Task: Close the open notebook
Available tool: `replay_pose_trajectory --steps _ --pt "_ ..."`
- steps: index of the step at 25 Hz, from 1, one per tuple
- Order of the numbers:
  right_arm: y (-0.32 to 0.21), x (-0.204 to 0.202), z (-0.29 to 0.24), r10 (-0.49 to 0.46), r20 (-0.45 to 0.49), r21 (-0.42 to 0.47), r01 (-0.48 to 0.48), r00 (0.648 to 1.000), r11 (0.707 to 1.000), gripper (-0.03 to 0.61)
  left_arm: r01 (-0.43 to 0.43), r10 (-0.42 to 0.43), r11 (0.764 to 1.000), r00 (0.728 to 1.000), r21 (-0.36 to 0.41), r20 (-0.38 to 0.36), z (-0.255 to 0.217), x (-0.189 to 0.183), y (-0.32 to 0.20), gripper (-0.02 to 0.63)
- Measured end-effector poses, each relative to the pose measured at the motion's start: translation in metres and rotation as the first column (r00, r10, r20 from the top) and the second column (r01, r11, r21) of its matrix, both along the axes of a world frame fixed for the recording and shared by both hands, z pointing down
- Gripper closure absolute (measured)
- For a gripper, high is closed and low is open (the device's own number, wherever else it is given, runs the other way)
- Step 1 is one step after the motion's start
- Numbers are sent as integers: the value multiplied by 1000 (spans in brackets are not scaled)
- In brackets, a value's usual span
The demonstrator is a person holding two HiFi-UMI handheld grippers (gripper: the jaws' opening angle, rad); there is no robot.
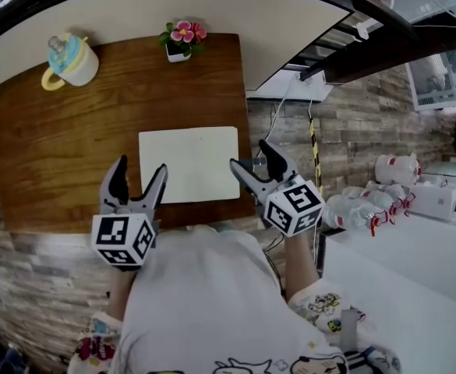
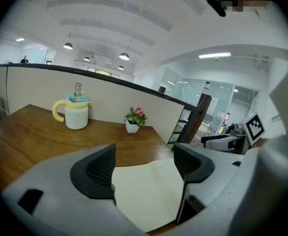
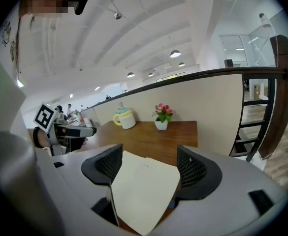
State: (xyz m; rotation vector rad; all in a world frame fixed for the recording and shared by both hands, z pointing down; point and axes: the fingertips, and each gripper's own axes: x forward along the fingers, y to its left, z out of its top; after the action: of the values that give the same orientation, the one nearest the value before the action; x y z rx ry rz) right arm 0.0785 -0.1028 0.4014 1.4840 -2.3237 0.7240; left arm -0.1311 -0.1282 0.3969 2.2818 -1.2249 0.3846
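The cream notebook lies flat on the brown table, close to the near edge, with the left gripper by its left side and the right gripper by its right side. Both grippers have their jaws wide apart and hold nothing. The notebook looks thin, light and bendy, so I think a soft pinch on one outer edge is best; I cannot see a middle fold.
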Motion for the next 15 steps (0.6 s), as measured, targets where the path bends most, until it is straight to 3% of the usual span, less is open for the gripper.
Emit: replay_pose_trajectory --steps 15 --pt "11 -4 72 -35 -31 -157 30 999 987 272 -44 40 989 999 -140 -36 64 19 34 270"
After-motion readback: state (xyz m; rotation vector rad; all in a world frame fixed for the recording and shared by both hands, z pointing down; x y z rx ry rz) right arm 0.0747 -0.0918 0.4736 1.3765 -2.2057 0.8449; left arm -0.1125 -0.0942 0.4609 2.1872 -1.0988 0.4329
